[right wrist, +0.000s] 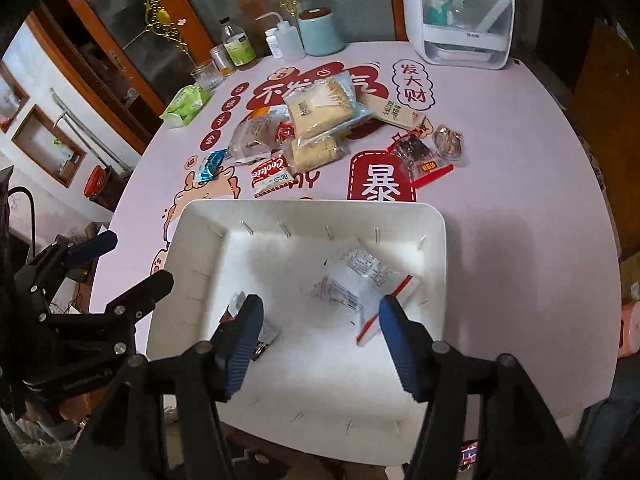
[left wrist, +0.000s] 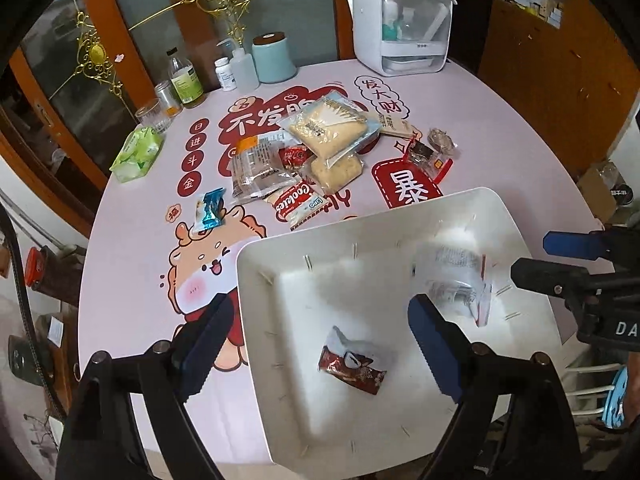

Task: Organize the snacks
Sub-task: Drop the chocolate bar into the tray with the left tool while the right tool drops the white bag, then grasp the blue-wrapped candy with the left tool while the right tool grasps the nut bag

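So both grippers hang over the white bin point(right wrist: 434, 240) sitting at the near edge of the pink table point(right wrist: 500, 140), and neither one has anything in it. The left gripper point(left wrist: 316, 344) has its blue pads spread wide, straddling the bin's near-left wall, with a small dark red snack packet point(left wrist: 352, 368) lying on the bin floor in the gap between them, not touched. The right gripper point(right wrist: 320, 344) is open too, and a clear wrapper with a red strip point(right wrist: 360, 284) sits blurry just ahead of its right finger, inside the bin toward the right side, clear of the pads. The rest of the snacks are still in a pile point(left wrist: 312, 148) further back on the table: two pale cracker packs stacked, a Cookies pack point(left wrist: 298, 202) nearest the bin, a little blue candy point(left wrist: 210, 210) off to the left, and a couple of dark wrapped bits point(right wrist: 430, 152) to the right. Bottles and a teal canister point(left wrist: 274, 58) line the far edge.
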`<state>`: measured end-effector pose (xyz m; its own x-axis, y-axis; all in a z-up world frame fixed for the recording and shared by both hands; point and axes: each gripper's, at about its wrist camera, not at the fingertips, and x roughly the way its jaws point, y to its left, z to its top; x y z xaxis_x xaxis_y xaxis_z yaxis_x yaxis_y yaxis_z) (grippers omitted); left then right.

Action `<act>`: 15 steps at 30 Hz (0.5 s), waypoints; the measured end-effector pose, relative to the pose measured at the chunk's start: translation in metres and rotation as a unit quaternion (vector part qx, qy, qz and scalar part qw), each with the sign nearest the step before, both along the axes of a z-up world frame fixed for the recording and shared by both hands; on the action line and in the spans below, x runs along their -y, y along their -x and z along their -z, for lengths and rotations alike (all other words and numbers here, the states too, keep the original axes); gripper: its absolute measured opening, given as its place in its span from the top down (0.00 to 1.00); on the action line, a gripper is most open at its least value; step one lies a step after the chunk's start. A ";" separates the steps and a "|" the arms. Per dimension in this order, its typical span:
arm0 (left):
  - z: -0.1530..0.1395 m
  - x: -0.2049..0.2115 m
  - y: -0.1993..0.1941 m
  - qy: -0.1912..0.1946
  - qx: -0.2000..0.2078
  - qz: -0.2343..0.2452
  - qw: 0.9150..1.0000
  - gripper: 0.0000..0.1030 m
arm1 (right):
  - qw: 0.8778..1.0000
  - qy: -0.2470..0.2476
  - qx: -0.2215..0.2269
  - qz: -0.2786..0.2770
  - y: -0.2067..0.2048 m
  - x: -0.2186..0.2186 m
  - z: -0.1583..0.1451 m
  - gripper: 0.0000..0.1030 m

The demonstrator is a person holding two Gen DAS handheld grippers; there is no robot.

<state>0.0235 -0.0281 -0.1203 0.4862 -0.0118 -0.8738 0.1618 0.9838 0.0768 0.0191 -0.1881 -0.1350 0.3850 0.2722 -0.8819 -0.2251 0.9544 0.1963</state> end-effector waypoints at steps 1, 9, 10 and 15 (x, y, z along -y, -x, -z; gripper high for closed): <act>0.000 0.000 0.000 0.000 -0.001 -0.002 1.000 0.15 | 1.000 0.000 0.001 -0.003 0.001 0.000 -0.001 0.41; -0.014 -0.002 0.009 0.011 0.029 -0.039 0.999 0.15 | 0.999 -0.007 0.019 -0.035 0.006 0.007 -0.008 0.41; -0.015 -0.002 0.010 0.014 0.033 -0.045 0.998 0.15 | 0.999 -0.008 0.021 -0.038 0.006 0.009 -0.009 0.41; -0.024 -0.007 0.022 0.019 0.070 -0.077 0.994 0.15 | 0.998 -0.012 0.028 -0.049 0.008 0.017 -0.011 0.41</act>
